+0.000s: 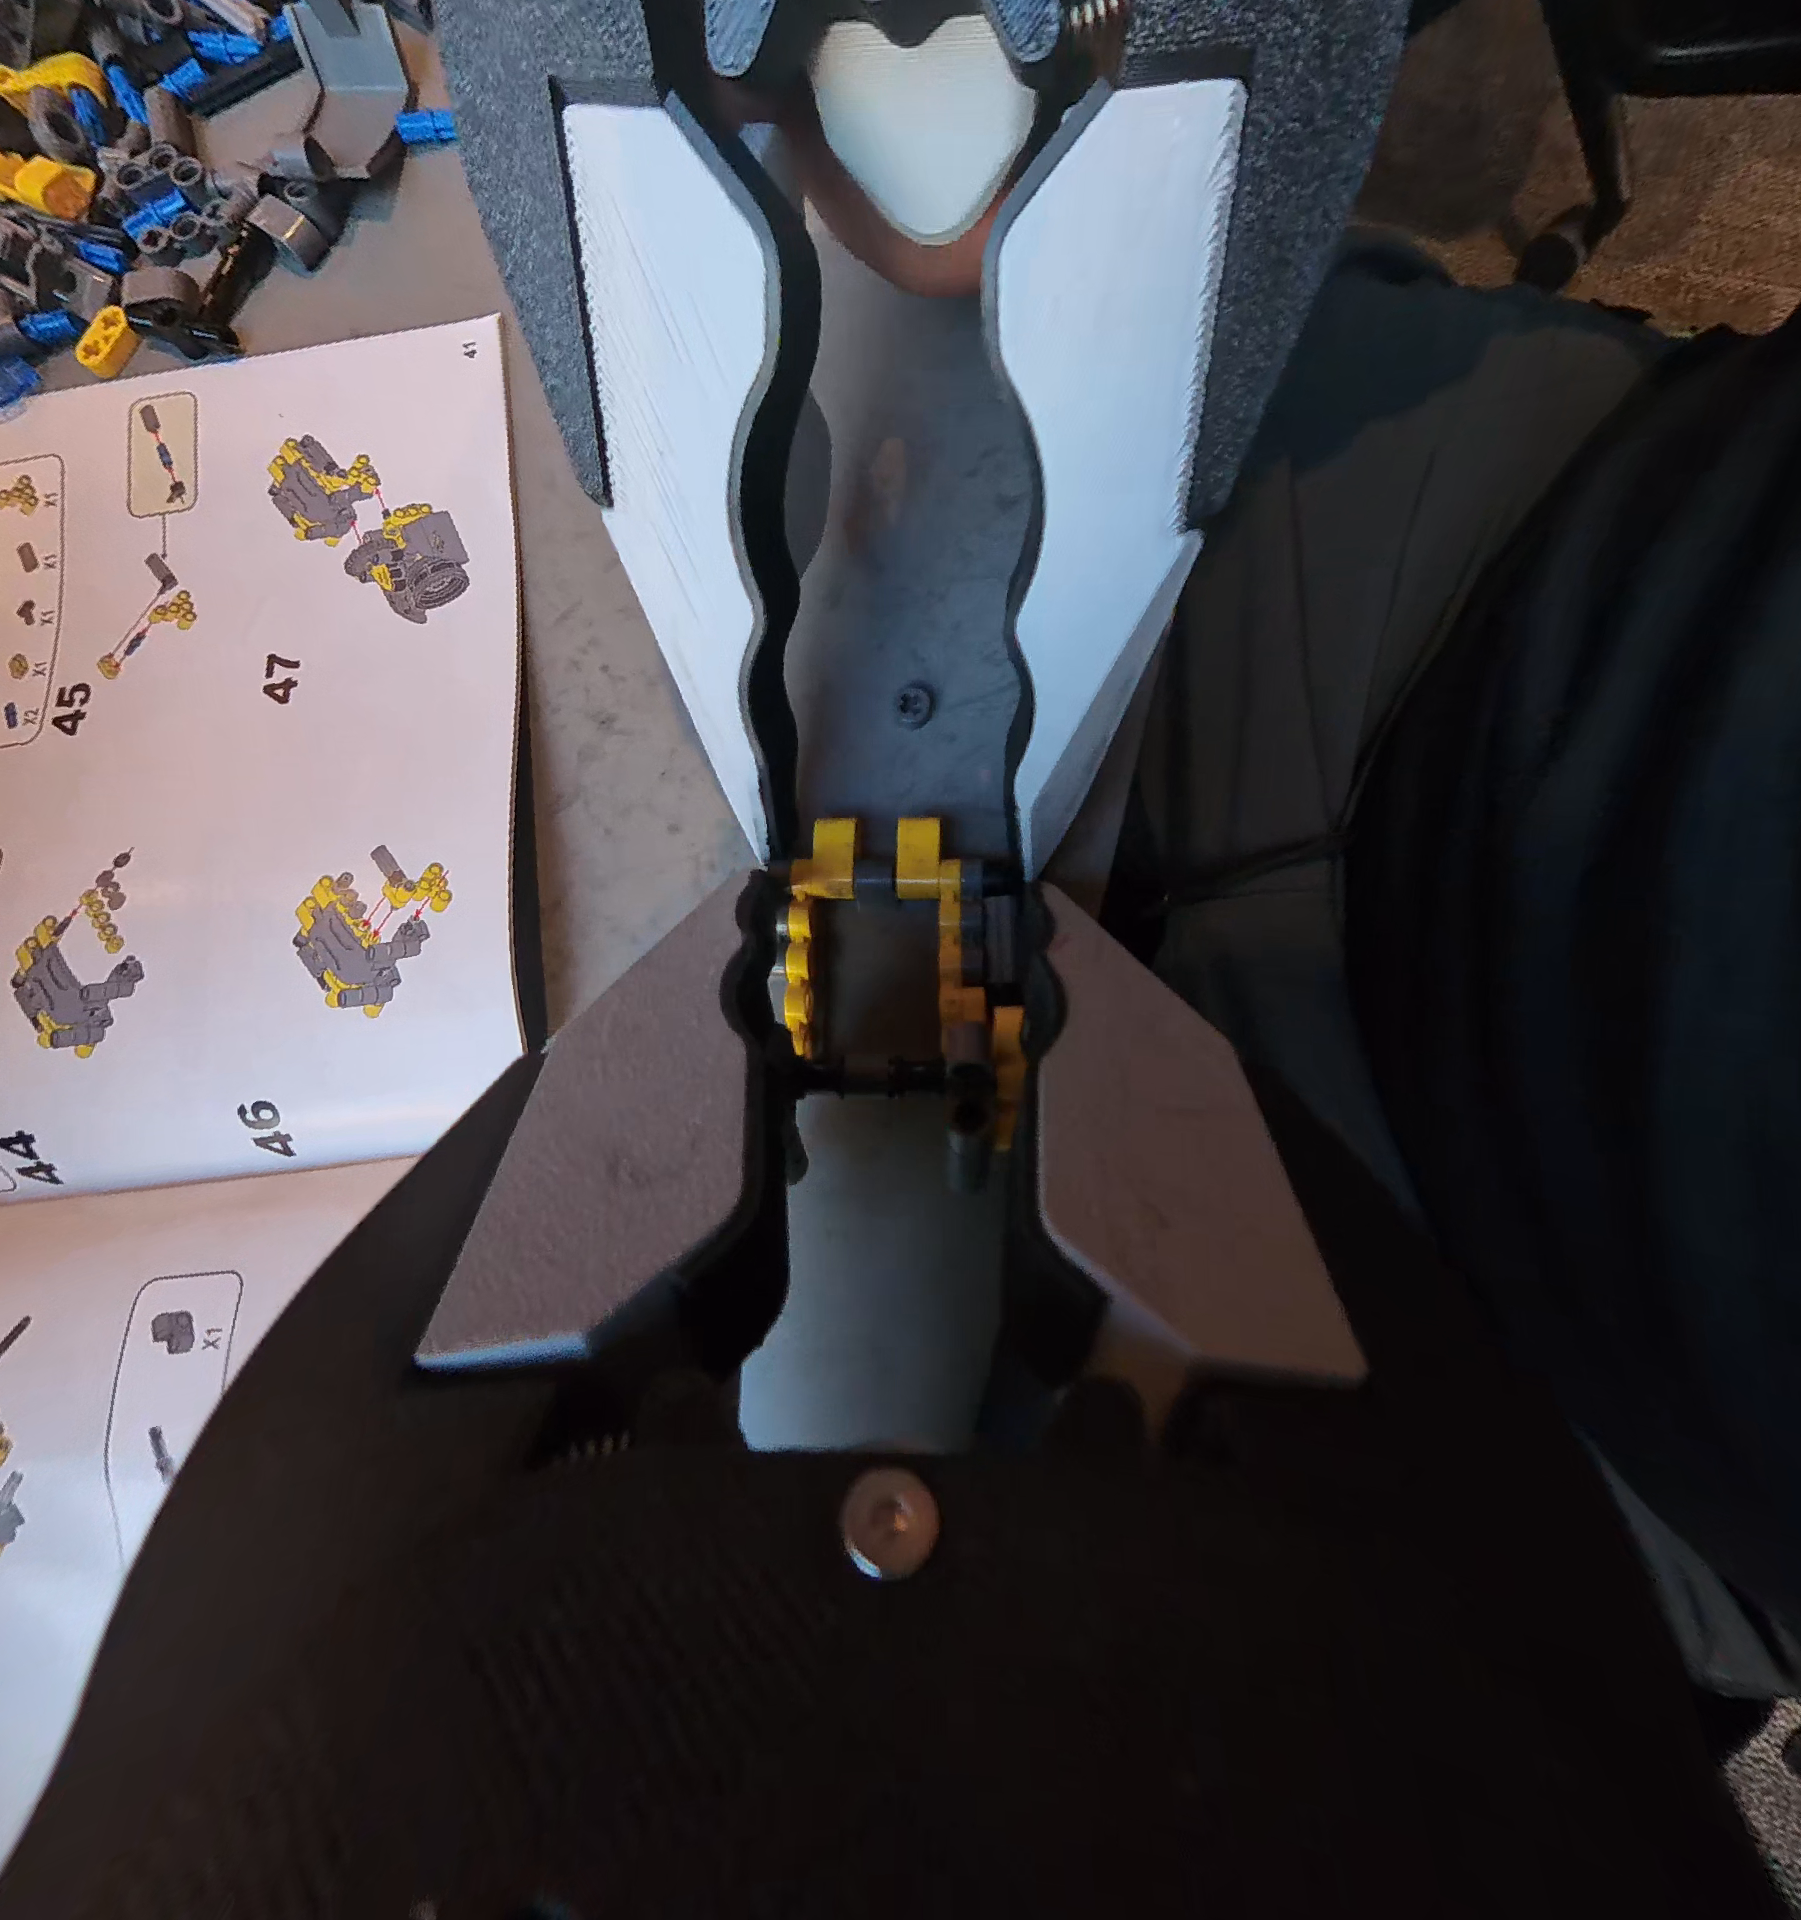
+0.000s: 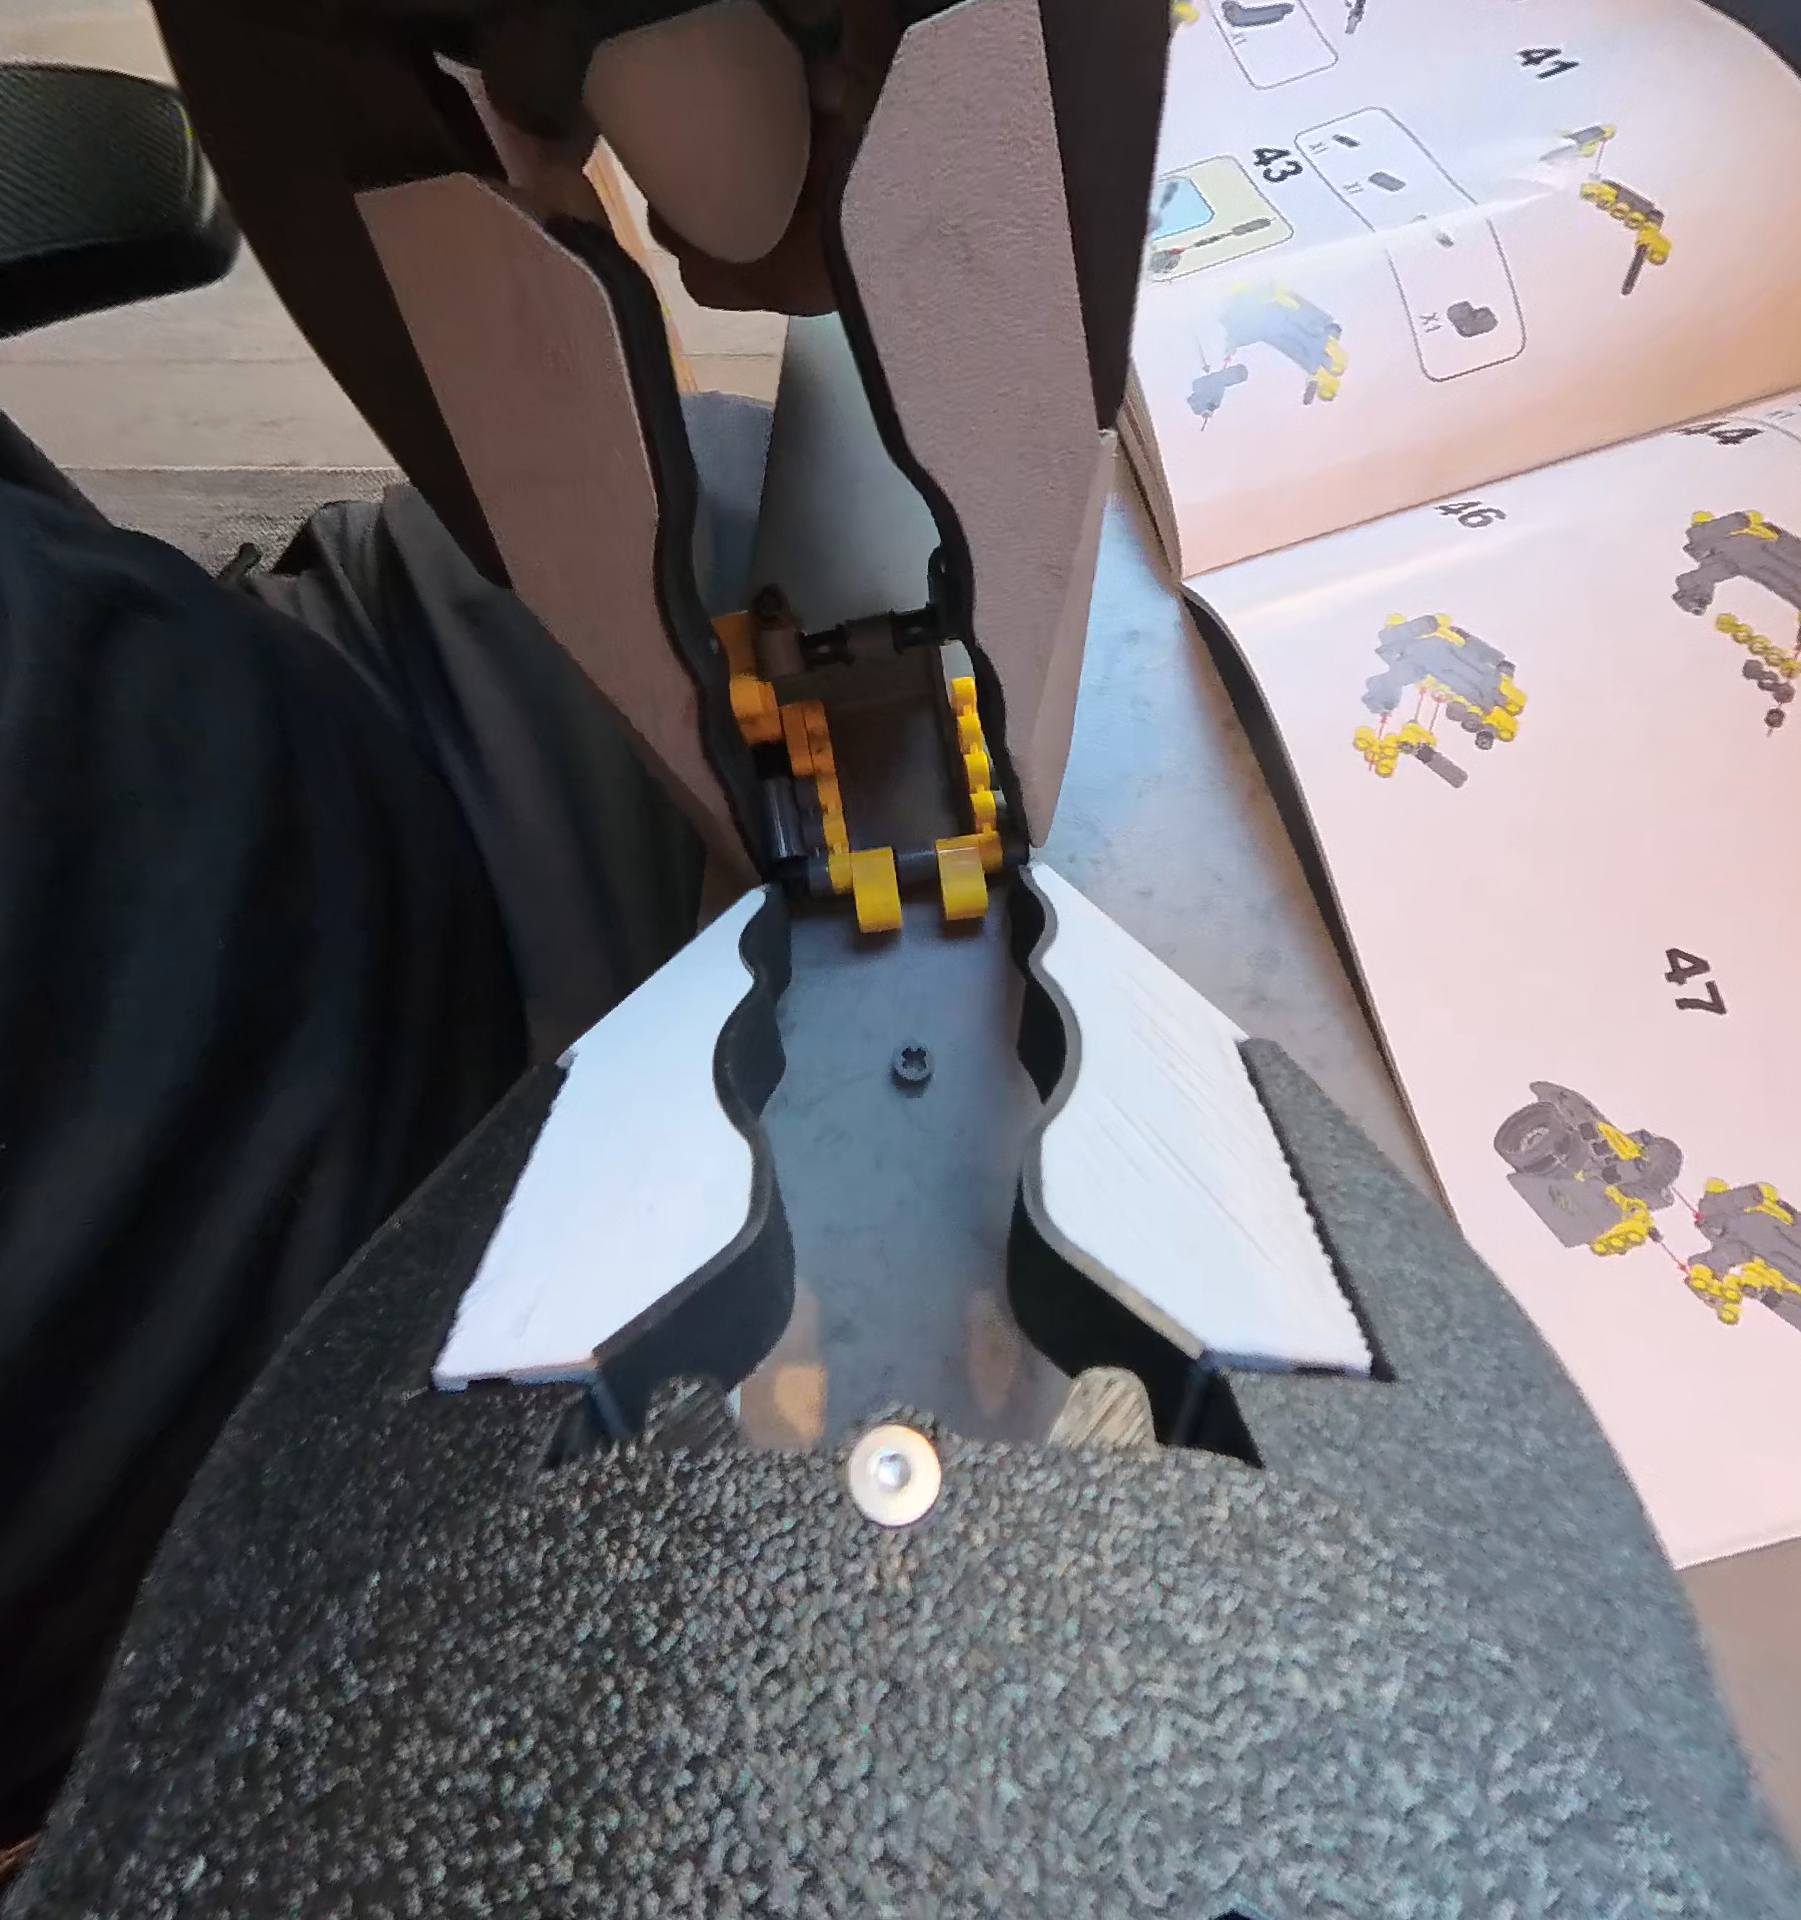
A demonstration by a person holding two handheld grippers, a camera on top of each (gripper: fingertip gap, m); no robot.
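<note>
Grey tabletop (image 1: 615, 665), left tool (image 1: 891, 914) clamping yellow-grey brick assembly (image 1: 896, 966), right tool (image 2: 901, 894) narrow, tips touching it

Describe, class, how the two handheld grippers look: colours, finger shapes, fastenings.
The left gripper has a smooth black body, a silver bolt and flat beige-grey fingers with wavy black inner edges. The right gripper has a rough, speckled dark-grey body, a silver bolt and white ridged fingers, also wavy-edged.

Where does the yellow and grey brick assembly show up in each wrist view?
Left wrist view: the brick assembly sits at centre, clamped between the left hand-held gripper.
Right wrist view: upper centre, just beyond the right hand-held gripper, whose tips meet its yellow end.
Shared landmark: the open instruction booklet.
</note>
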